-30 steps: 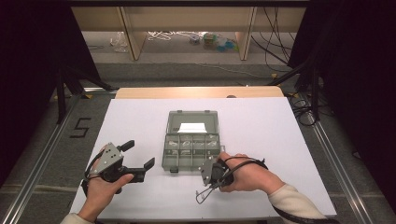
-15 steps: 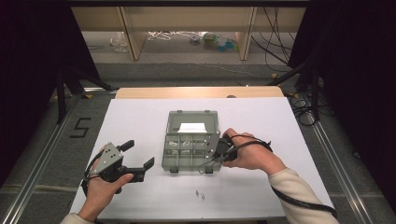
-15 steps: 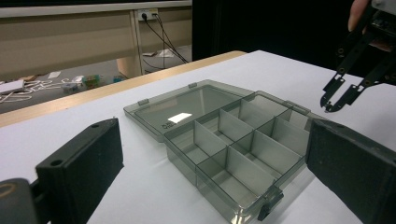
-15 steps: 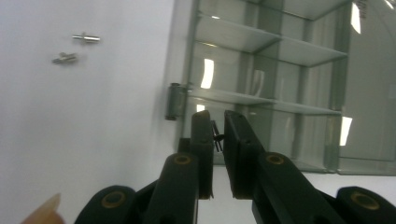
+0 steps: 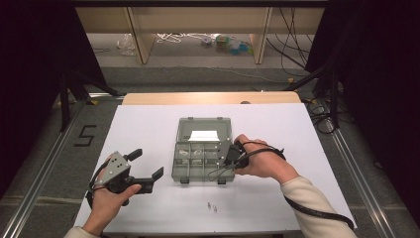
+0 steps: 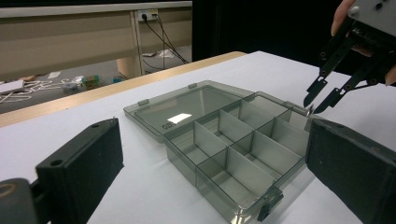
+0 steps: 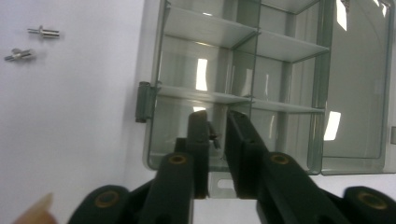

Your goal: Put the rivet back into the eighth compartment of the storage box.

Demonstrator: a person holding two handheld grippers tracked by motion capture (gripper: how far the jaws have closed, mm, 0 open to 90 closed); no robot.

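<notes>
While the left hand-held gripper (image 5: 148,168) rests spread wide on the white worktop (image 5: 148,129), the right hand-held gripper (image 7: 217,128) pinches a small metal pin (image 7: 214,136) over the open compartment box's (image 5: 200,153) near-right corner compartment.

We're looking at a brightly lit white desk (image 5: 148,129) under overhead light, while both sides of the room fall off into near black. Shadows on it are soft and short. White glare patches sit on the clear lid of the organiser box (image 6: 219,135), and more glints streak its dividers in the right gripper view. There the close black jaws go soft and blurred, and two small pins (image 7: 32,44) are hazy.
</notes>
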